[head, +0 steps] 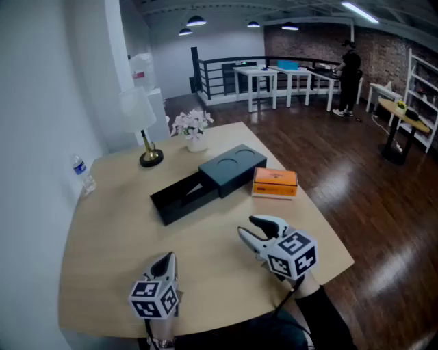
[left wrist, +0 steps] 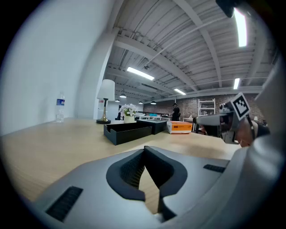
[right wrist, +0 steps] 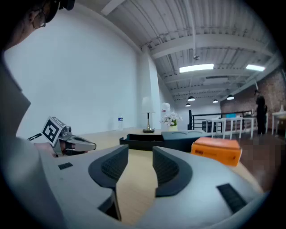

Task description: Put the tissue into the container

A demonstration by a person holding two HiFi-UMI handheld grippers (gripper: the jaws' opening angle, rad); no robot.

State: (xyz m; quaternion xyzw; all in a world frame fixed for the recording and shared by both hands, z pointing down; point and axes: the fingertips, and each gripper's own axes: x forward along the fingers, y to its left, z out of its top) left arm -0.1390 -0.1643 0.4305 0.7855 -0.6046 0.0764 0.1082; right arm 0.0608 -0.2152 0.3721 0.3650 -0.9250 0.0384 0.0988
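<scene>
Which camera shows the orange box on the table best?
The head view: the orange box shows whole from above, beside the dark container. The right gripper view shows it close but side-on; the left gripper view, small and far.

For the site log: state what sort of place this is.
Probably a loft-style workshop or office: a brick wall, white worktables behind a black railing, and strip lights on an exposed ceiling.
</scene>
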